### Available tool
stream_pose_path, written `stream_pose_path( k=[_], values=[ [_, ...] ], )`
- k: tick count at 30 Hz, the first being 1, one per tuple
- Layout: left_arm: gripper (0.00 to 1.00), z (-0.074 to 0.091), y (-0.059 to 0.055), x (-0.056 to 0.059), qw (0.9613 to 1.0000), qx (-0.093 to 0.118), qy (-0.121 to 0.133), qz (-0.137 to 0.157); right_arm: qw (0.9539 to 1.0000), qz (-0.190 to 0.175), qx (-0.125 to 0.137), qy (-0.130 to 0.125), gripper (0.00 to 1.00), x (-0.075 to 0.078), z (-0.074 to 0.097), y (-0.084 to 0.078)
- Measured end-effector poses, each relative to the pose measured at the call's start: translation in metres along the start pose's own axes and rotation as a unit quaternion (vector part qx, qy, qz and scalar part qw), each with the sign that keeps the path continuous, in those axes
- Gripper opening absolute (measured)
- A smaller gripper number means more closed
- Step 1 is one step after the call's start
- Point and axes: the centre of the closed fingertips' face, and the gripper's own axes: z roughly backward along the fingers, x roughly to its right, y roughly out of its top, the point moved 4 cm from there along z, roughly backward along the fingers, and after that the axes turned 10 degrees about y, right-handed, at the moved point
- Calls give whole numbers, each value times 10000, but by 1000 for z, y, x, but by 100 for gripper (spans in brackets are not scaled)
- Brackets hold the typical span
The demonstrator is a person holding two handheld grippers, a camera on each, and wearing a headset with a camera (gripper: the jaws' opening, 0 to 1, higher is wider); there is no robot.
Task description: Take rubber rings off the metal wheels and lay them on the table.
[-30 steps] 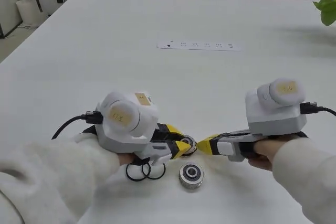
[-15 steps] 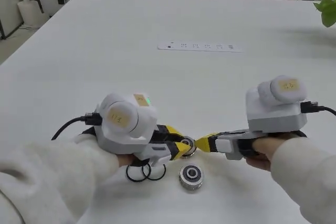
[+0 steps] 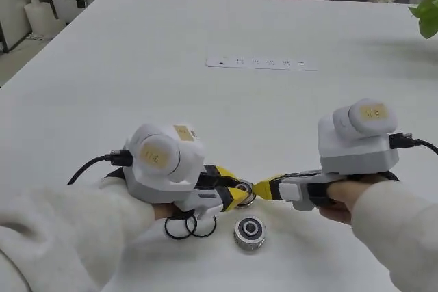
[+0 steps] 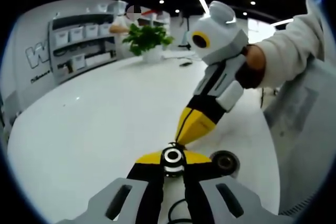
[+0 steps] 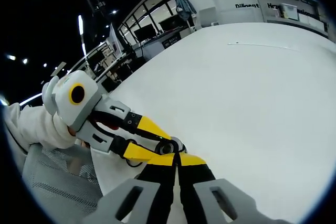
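Metal wheel (image 3: 246,189) mostly hidden in left gripper (image 3: 237,195) tongs; rubber rings (image 3: 192,226) half under gripper (upper arcs).

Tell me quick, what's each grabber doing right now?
Left gripper: closed on a metal wheel.
Right gripper: closed, tips against that wheel; whether they pinch anything cannot be told.

Two black rubber rings (image 3: 189,226) and a loose round metal wheel (image 3: 249,231) are crowding the near white table (image 3: 157,66), while its far half is lying mostly open.
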Motion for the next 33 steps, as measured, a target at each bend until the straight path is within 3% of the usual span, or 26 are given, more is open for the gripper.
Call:
stream_pose_path(
  k=[33],
  values=[
    [14, 0, -1, 0, 10000, 31, 12, 6, 9999, -47, 47, 102, 0, -8, -3, 4]
  ],
)
